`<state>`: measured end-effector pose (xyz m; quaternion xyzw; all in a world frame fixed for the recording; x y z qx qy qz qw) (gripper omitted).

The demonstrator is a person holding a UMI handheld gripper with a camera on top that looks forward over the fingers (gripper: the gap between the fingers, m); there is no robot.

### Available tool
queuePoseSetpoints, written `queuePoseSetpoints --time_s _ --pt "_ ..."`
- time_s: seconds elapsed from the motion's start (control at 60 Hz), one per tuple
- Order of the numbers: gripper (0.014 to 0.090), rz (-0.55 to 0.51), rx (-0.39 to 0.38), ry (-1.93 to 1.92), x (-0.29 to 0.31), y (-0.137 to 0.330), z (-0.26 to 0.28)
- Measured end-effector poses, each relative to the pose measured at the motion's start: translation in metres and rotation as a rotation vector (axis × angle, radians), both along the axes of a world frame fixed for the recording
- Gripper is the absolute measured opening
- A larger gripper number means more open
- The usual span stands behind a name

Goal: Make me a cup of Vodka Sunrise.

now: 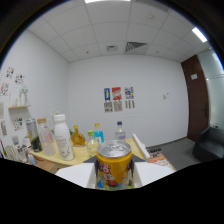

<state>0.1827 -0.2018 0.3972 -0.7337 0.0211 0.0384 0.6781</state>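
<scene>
Orange juice can held aloft at the juice step.

A white bottle (62, 140) and smaller bottles (95, 136) are seen left on the counter (55, 159). The yellow juice can (114, 165) is pinched by the hand-held gripper (114, 181), seemingly. Opening and pouring into a cup is judged next.

Table (60, 159): light wooden top, beyond the fingers.
White bottle (63, 137): upright, near the table's front edge.
Clear bottles (46, 137): beside the white one — a dark jar (35, 136) next to them.
Amber bottle (77, 136): further back.
Blue-labelled bottle (98, 132): back row — a capped clear bottle (119, 131) alongside.
</scene>
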Motion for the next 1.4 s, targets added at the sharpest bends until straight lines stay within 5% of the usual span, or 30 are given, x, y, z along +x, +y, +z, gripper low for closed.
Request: queuePoseSetpoints --time_s 0.217,0.4,0.967,1.25,1.4 --pt "0.0512 -0.015 -0.219 0.034 -0.037 -0.028 -0.158" --pt "0.0513 -0.016 -0.293 0.066 -0.058 -0.032 -0.221" --pt "0.0509 0.051 -0.215 -1.284 -0.071 0.001 -0.203" --pt "0.0511 0.114 -0.074 -1.942 -0.097 0.005 -0.199" --pt "0.0507 0.185 -0.058 -2.064 -0.105 0.003 -0.211"
